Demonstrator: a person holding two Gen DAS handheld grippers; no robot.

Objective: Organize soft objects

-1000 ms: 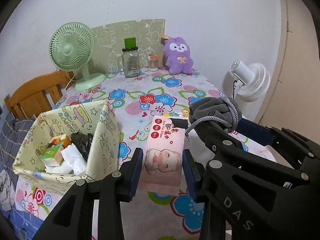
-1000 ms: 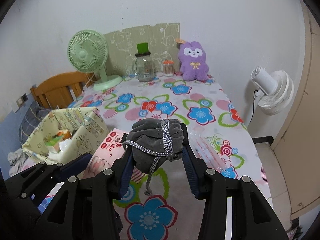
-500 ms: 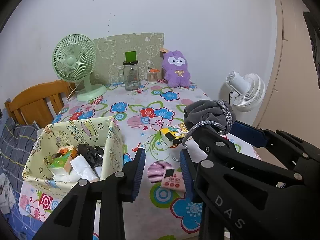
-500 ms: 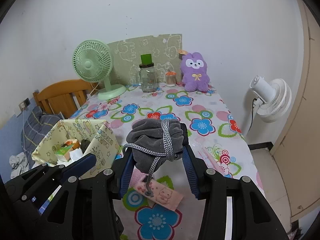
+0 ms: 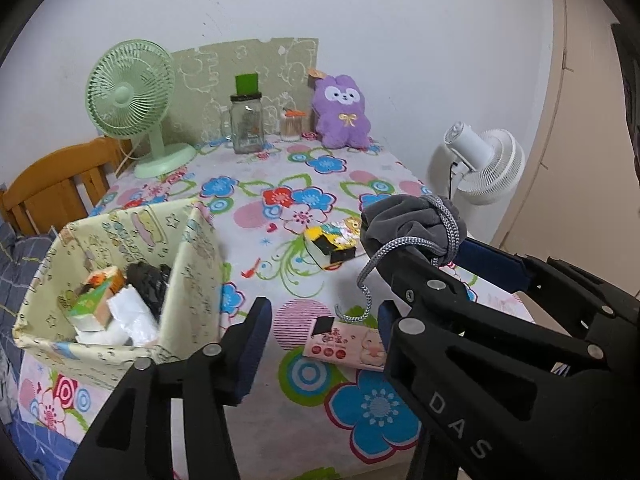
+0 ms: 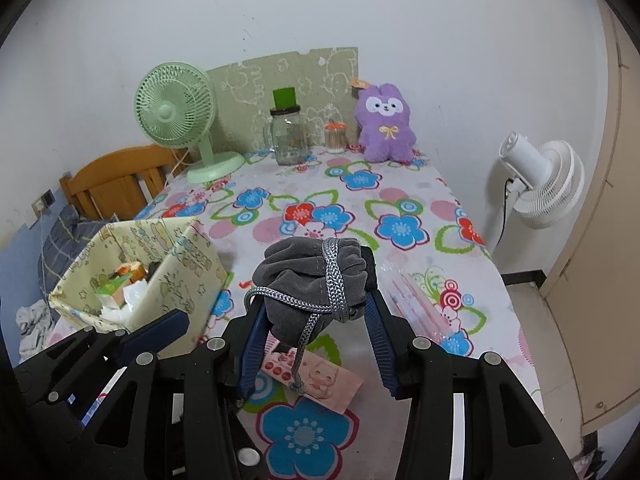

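Note:
My right gripper (image 6: 314,312) is shut on a grey drawstring pouch (image 6: 312,276) and holds it above the table; the pouch also shows in the left wrist view (image 5: 412,222). My left gripper (image 5: 320,344) is open and empty, above a pink tissue pack (image 5: 346,346) that lies flat on the flowered tablecloth; the pack also shows in the right wrist view (image 6: 316,376). A yellow patterned fabric box (image 5: 196,280) with packs and a black item inside stands at the left, also in the right wrist view (image 6: 188,268). A small colourful pack (image 5: 332,240) lies mid-table.
A purple plush (image 5: 340,114), a glass jar (image 5: 246,124), a small toothpick jar (image 5: 290,124) and a green desk fan (image 5: 132,100) stand at the table's back. A white floor fan (image 5: 484,164) is right of the table, a wooden chair (image 5: 52,184) left. A clear plastic pack (image 6: 408,292) lies at right.
Both grippers have pulled back and up from the table. The left gripper let go of the pink tissue pack, which now lies flat on the cloth. The pouch stays held.

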